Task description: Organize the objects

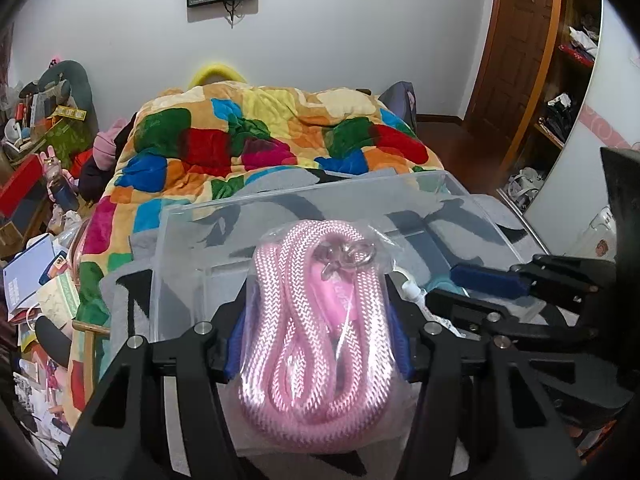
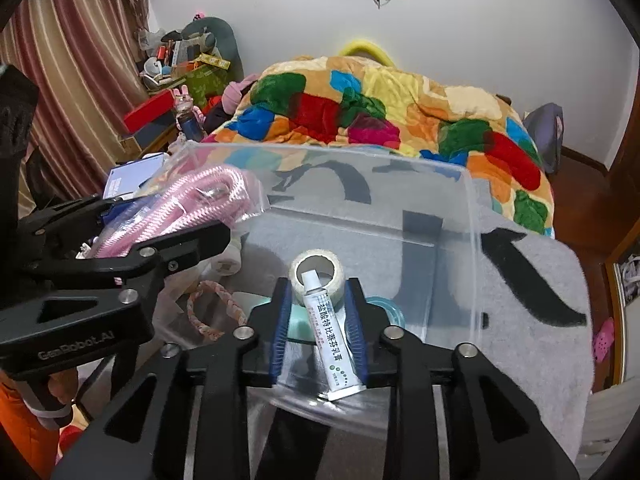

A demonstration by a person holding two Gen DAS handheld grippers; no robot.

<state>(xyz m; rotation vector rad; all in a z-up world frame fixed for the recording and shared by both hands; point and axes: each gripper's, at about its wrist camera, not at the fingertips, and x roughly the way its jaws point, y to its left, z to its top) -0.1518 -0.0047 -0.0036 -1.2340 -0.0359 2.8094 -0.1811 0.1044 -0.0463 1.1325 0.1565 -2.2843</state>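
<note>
Left wrist view, centre: left gripper clamped on bagged pink rope, held over clear plastic bin, likely ready for drop-in. Right edge of same view: right gripper alongside, nearly closed.

Right wrist view, left side: rope bundle at bin's near-left corner. Lower left: pink braided band lying low, inside or outside bin unclear. Centre: right gripper, narrow, pinching white ointment tube above bin; tape roll and teal disc beneath, apparently on bin floor. Upper right: patchwork quilt behind.
</note>
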